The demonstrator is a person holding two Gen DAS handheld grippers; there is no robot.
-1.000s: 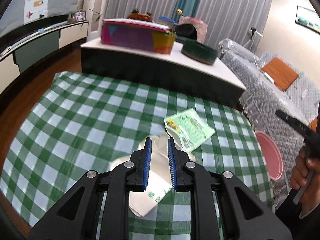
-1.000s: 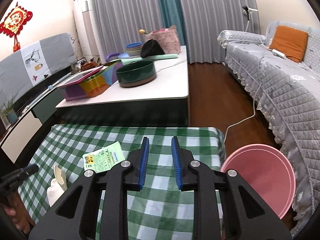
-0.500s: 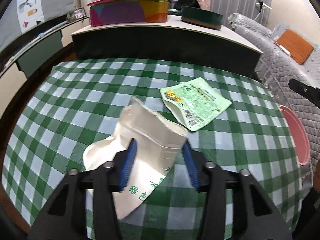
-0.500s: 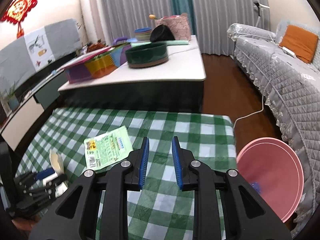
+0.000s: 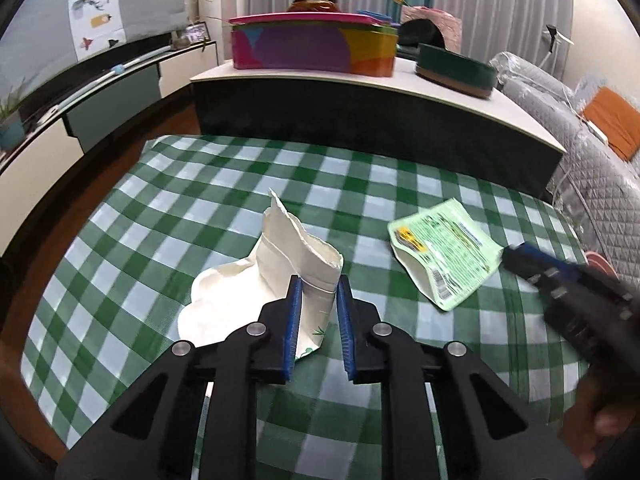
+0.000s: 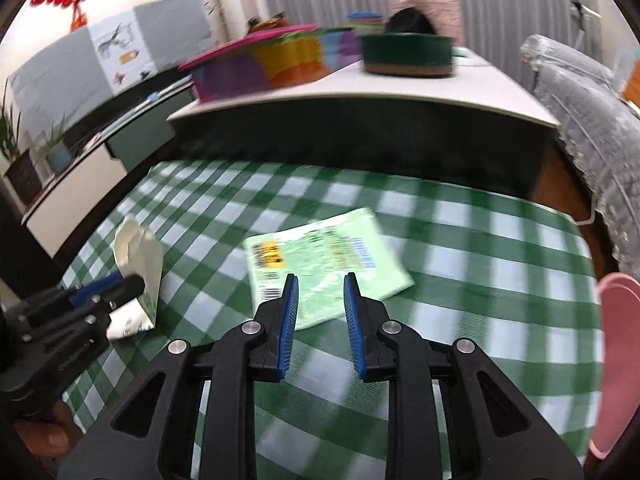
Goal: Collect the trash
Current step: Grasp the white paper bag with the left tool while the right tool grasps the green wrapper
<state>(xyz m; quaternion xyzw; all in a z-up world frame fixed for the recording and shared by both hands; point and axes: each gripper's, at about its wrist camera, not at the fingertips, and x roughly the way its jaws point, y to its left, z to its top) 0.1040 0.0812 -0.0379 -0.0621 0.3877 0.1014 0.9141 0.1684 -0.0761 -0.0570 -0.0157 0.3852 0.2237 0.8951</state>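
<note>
The left gripper [image 5: 317, 292] is closing, pads pressed on the white torn pouch [image 5: 280, 276]. The right gripper [image 6: 320, 292] is opening, nothing gripped, above the green packet [image 6: 320, 260] right of the pouch.

Two bits of trash on the green-and-white checked tablecloth [image 5: 168, 216]. One's a crumpled cream-white paper pouch with a torn-open top [image 5: 296, 264], standing half upright with its ripped edge pointing up and green print near the bottom. The other's a flat, pale green foil packet [image 5: 444, 252] with a barcode and a yellow label, lying face-up off to its right, well apart.
</note>
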